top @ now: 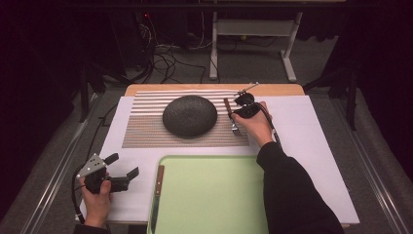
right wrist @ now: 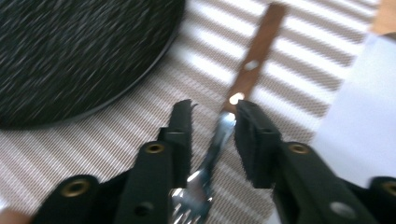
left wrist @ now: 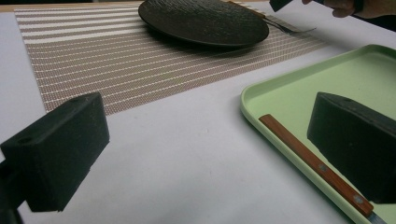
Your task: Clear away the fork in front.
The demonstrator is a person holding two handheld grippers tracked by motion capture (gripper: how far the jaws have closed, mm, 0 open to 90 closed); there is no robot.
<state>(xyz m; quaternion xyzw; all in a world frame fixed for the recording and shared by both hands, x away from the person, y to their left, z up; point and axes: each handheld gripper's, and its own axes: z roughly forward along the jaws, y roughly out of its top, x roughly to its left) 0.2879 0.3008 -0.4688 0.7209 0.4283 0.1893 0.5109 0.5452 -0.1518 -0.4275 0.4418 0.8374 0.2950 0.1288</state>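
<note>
Green tray point(top: 209, 195) right up front, bare apart from a knife point(top: 157, 195) lying along its left rim. Past that, striped mat point(top: 146, 131) on the white sheet, with a dark plate point(top: 189, 115) sat in the middle. Just right of the plate, flat on the mat: fork point(right wrist: 254, 60), wooden handle pointing away, tines toward the person.

Right gripper point(right wrist: 212, 116) down over the fork's metal neck, jaws partly apart, straddling it rather than squeezing. Clear daylight on one side, the other pad very close, so looks like no real hold on it. Left gripper point(top: 124, 165) hanging over the sheet just left of the tray, wide open, nothing in it.

Stuff that could go wrong from here:
- Lifting away at an angle with that near pad brushing the neck. Easy way to drag the fork crooked or nudge it into the plate rim.
- Pulling out sideways toward the plate. Not much room there, so could clip the rim.
- Going for the knife next: lying flat against the tray lip, so hard to get a jaw under, likely to skid or slip out.
</note>
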